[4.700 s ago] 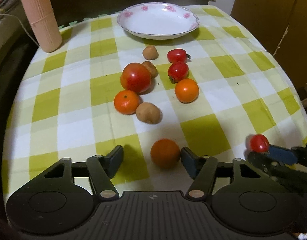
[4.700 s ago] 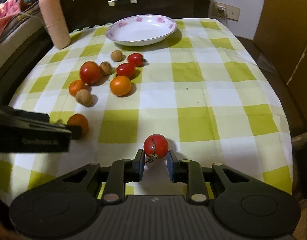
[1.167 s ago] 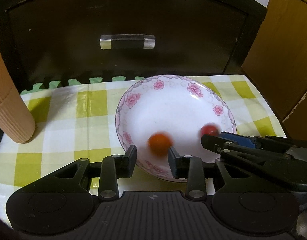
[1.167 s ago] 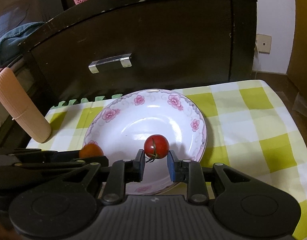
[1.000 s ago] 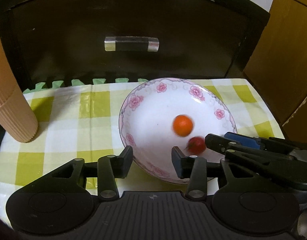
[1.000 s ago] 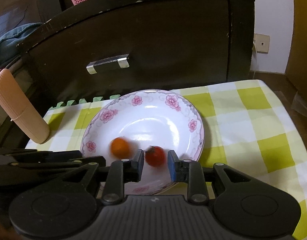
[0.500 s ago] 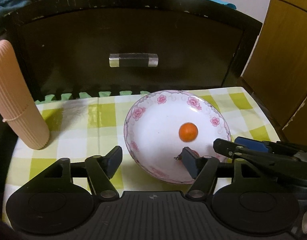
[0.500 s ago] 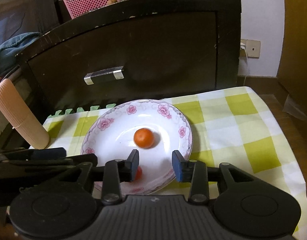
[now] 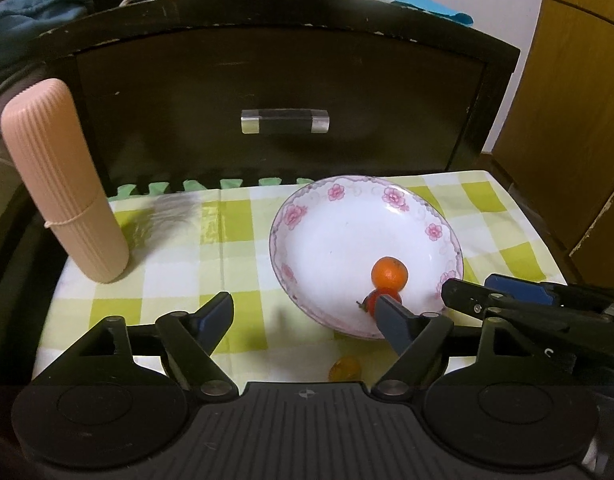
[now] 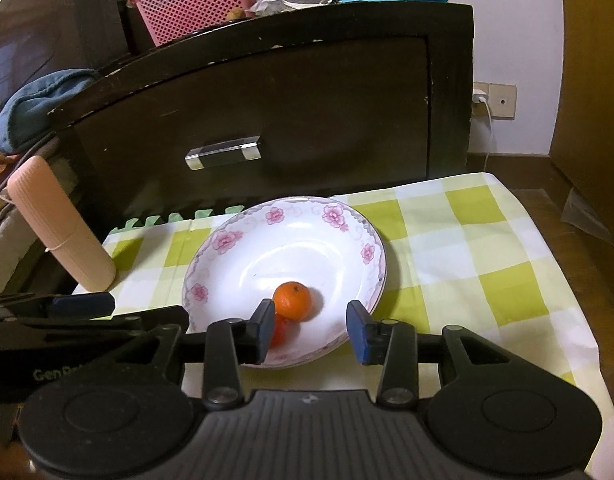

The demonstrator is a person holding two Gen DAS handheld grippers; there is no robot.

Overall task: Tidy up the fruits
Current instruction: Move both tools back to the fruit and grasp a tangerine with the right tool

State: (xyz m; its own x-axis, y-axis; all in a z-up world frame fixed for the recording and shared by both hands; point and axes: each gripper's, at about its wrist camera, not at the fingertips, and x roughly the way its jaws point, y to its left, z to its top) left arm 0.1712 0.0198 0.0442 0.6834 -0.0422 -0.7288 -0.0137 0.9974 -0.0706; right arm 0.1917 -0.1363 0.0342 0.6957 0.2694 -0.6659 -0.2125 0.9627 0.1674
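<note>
A white plate [image 9: 335, 192] with pink flowers on its rim stands at the far end of the yellow checked tablecloth. In it lie a small orange [image 9: 389, 273] and, touching it, a red tomato [image 9: 370, 300] half hidden behind a finger. My left gripper [image 9: 303, 302] hovers before the plate's near left rim, jaws opening, nothing between them. In the right wrist view the orange [image 10: 293, 300] and tomato [image 10: 281, 334] rest in the plate [image 10: 303, 204]. My right gripper [image 10: 310, 312] hangs over the near rim, jaws opening, pads off both fruits.
A pink ribbed cylinder [image 9: 63, 184] stands at the table's far left corner. A dark drawer cabinet [image 9: 283, 80] rises right behind the table, with a pink basket [image 10: 203, 0] on top. A small brownish fruit [image 9: 345, 367] lies on the cloth just before the plate.
Both grippers let go of their fruits over the plate; orange and tomato rolled together and settled. Both grippers drew back and up, and their jaws widened.
</note>
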